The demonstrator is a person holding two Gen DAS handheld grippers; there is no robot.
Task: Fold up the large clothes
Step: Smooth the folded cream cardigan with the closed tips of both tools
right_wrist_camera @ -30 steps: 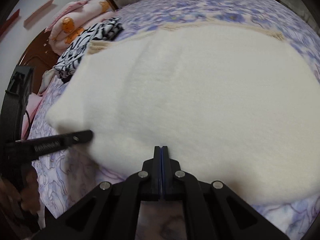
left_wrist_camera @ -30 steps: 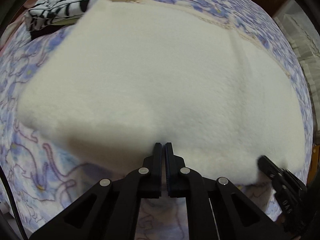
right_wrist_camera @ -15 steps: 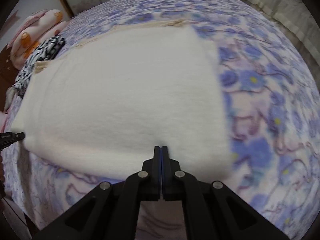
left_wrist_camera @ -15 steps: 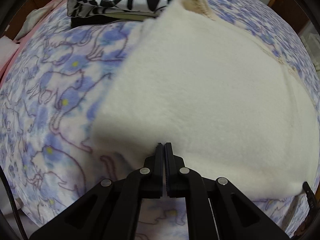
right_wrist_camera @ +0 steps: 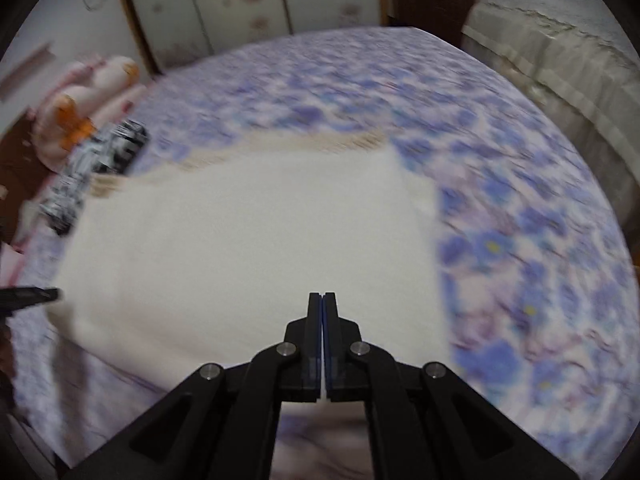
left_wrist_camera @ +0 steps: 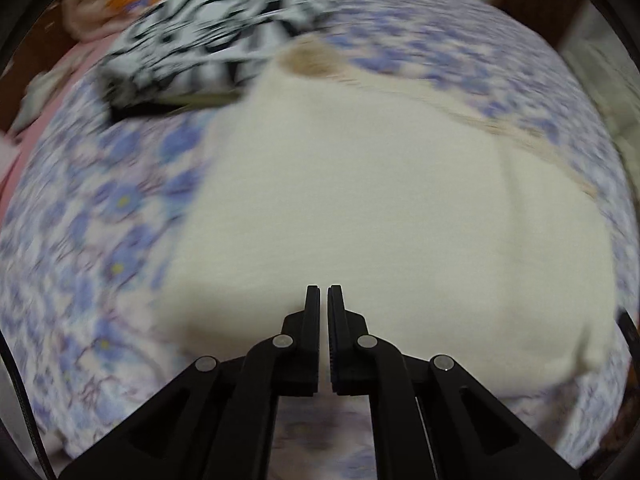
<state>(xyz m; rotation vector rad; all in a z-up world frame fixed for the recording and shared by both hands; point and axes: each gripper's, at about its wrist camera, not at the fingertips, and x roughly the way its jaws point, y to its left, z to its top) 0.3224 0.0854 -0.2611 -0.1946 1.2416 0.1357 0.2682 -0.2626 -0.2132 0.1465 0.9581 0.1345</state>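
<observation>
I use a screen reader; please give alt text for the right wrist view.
A folded cream fleece garment lies on a purple floral bedspread, with the shut right gripper above its near edge. A black-and-white patterned fabric sits far left.

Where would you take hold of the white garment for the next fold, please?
Probably at its two near corners, coming from the near edge: the white garment lies flat as a rectangle on the bedspread, and that edge sits just below both shut grippers.

Folded blanket (left_wrist_camera: 360, 208) on bed (left_wrist_camera: 100, 240); clothes stack (left_wrist_camera: 208, 56) behind-left.
</observation>
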